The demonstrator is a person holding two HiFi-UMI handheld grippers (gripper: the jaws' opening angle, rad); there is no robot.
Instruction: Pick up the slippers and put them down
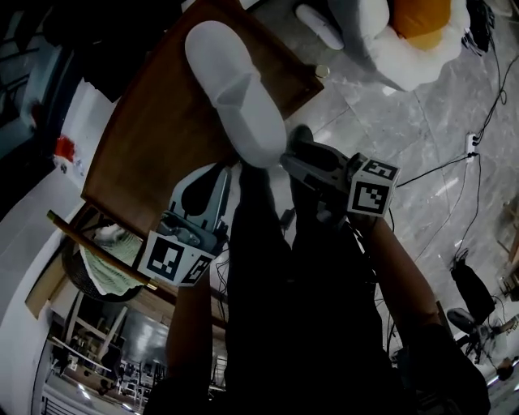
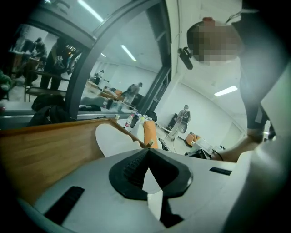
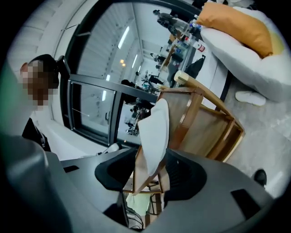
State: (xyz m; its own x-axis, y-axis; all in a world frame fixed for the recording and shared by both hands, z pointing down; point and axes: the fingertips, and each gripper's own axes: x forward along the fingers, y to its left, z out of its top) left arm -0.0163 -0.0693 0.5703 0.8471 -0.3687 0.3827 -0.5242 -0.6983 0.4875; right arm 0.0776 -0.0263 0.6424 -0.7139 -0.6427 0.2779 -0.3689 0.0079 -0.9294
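A white slipper (image 1: 235, 93) lies on the brown wooden table (image 1: 154, 138). My right gripper (image 1: 292, 158) is at its near end, open. In the right gripper view that slipper (image 3: 154, 129) shows edge-on between the two dark pads, with a gap on the left side. My left gripper (image 1: 212, 182) hangs at the table's near edge, left of the slipper. Its pads (image 2: 136, 166) meet at the tips with nothing between them, and the slipper (image 2: 113, 139) shows ahead of it past the tabletop (image 2: 45, 150). A second white slipper (image 1: 319, 24) lies on the floor by a cushion.
A large white cushion with an orange centre (image 1: 405, 40) sits on the grey marble floor at the far right. Cables (image 1: 454, 162) run over the floor on the right. A round basket with cloth (image 1: 101, 263) stands under the table's left side. The person's dark legs fill the lower middle.
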